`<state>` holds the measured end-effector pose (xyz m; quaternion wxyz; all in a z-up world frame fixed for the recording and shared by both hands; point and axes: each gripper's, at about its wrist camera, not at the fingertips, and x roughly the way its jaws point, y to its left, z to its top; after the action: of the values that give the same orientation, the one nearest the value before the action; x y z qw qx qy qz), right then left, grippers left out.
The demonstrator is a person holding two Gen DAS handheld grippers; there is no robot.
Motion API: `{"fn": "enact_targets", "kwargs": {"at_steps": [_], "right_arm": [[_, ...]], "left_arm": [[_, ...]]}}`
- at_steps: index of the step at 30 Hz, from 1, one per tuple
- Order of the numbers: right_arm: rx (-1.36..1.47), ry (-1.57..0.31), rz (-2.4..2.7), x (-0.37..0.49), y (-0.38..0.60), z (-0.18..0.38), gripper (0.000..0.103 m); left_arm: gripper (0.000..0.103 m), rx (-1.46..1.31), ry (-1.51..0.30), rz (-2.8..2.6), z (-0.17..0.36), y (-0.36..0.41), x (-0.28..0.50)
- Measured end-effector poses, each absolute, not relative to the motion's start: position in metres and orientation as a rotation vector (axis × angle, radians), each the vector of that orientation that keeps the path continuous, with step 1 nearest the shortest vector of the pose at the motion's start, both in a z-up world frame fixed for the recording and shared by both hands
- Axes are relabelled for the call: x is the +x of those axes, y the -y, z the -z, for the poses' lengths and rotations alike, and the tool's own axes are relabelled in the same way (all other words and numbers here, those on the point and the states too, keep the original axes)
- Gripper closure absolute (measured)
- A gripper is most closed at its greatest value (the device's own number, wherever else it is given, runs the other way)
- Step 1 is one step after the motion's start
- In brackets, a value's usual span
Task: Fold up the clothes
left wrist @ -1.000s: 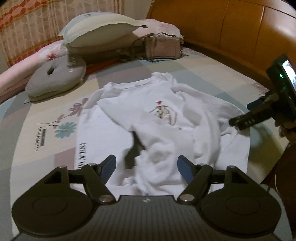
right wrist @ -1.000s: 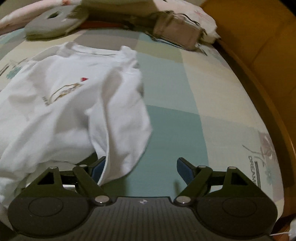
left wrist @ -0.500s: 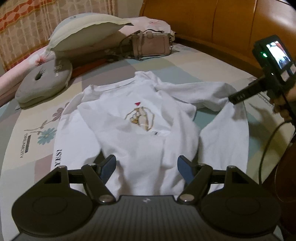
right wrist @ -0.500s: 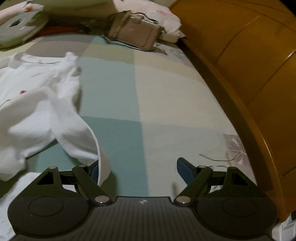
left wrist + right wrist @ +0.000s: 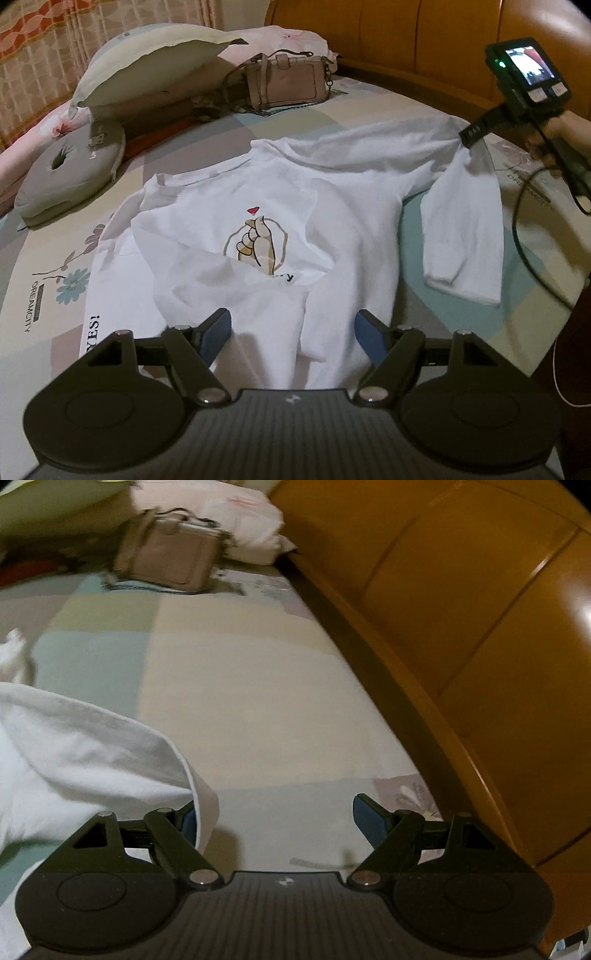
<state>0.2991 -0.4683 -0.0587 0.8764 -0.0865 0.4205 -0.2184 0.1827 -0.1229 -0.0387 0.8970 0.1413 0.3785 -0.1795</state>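
Right gripper [image 5: 275,812], jaws wide apart, pinches nothing, but its inner finger carries a raised long white sleeve [image 5: 461,229]; left gripper [image 5: 291,325], also spread, hovers over the hem. Pastel patchwork bed sheet [image 5: 240,664] has bare room twd the curved wooden headboard [image 5: 461,609]. White long-sleeved printed shirt [image 5: 332,206] lies face-up, rumpled; prob. sleeve step, whether laying it out or folding in, so it needs a real pinch.

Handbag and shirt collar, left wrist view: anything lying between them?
Nothing: in the left wrist view only bare patchwork bedsheet separates the handbag from the collar of the white shirt.
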Motion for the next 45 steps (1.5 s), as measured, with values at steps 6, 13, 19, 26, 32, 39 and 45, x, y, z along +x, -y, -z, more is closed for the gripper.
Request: {"fn": "enact_targets", "kwargs": {"at_steps": [6, 13, 19, 26, 32, 39, 45], "right_arm": [[-0.124, -0.893, 0.532, 0.34, 0.503, 0.069, 0.019], [-0.069, -0.967, 0.447, 0.359, 0.512, 0.094, 0.019], [0.113, -0.907, 0.237, 0.307, 0.503, 0.06, 0.016], [0.398, -0.903, 0.031, 0.231, 0.506, 0.071, 0.017], [0.67, -0.89, -0.09, 0.175, 0.504, 0.108, 0.016], [0.822, -0.743, -0.149, 0.158, 0.504, 0.128, 0.01], [0.857, -0.707, -0.189, 0.203, 0.5, 0.135, 0.01]], "left_arm": [[0.028, 0.278, -0.784, 0.384, 0.041, 0.127, 0.192], [0.028, 0.276, -0.797, 0.379, 0.045, 0.123, 0.194], [0.028, 0.261, -0.786, 0.399, 0.04, 0.121, 0.184], [0.028, 0.241, -0.771, 0.428, 0.034, 0.119, 0.171], [0.027, 0.242, -0.773, 0.453, 0.034, 0.119, 0.16], [0.027, 0.222, -0.791, 0.463, 0.039, 0.119, 0.161], [0.027, 0.213, -0.8, 0.471, 0.042, 0.124, 0.16]]}}
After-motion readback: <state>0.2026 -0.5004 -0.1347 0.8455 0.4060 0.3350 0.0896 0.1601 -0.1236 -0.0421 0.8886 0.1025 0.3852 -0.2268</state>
